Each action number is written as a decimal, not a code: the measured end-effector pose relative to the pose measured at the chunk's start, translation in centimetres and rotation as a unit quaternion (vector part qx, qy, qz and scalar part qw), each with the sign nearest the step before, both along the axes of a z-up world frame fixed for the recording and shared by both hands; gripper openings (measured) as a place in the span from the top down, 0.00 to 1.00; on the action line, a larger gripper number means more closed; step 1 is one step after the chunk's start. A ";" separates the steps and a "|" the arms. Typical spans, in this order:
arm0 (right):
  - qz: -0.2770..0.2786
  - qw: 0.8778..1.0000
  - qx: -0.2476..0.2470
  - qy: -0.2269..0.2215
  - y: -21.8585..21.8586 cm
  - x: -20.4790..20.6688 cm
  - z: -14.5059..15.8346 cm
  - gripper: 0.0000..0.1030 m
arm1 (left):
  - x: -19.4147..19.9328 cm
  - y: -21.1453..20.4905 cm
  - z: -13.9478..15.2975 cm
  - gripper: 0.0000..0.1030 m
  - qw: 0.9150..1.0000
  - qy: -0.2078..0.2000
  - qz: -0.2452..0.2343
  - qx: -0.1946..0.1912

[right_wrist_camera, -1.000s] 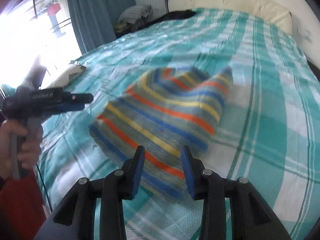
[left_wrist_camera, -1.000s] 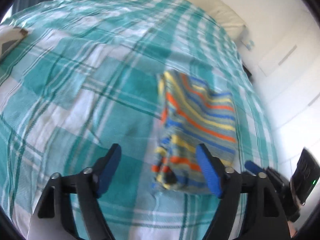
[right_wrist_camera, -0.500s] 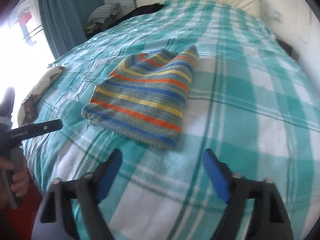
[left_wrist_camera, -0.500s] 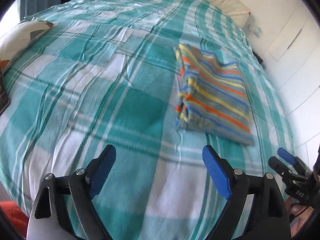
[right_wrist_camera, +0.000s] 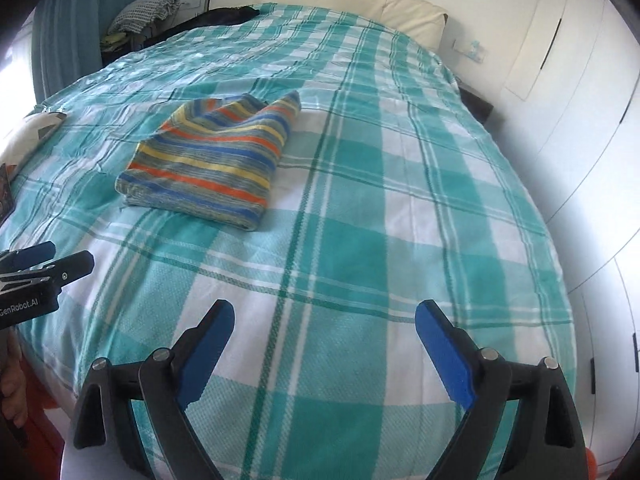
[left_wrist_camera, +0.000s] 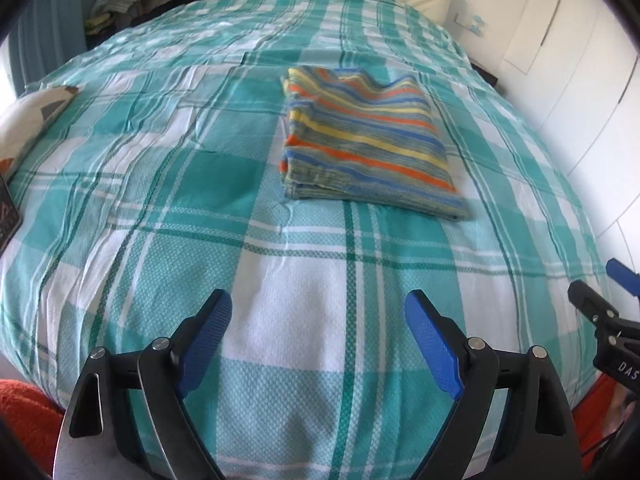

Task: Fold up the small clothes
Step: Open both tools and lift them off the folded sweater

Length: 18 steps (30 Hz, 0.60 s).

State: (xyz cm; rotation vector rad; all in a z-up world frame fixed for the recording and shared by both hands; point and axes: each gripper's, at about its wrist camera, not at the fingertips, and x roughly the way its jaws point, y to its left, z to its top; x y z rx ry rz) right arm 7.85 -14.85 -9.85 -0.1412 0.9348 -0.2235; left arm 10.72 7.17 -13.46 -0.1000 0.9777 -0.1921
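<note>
Teal-checked bed [left_wrist_camera: 320, 264], white wardrobe [right_wrist_camera: 580, 80], teal curtain [right_wrist_camera: 64, 28].

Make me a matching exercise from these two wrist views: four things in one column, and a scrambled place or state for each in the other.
1. striped folded garment
2. left gripper
3. cream padded headboard
4. teal curtain

A. open, empty
B. at the bed's far end
C. lying on the teal-and-white checked bedspread
D. hanging past the bed's left side

Pairs: 1-C, 2-A, 3-B, 4-D

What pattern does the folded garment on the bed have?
The folded garment has horizontal stripes of blue, orange, yellow and grey-green. The left wrist view shows it best.
</note>
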 end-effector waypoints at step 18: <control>0.018 0.991 0.130 0.017 -2.8 0.5 -3.8 0.12 | 4.4 2.8 0.1 0.13 1.000 0.010 0.022 -0.015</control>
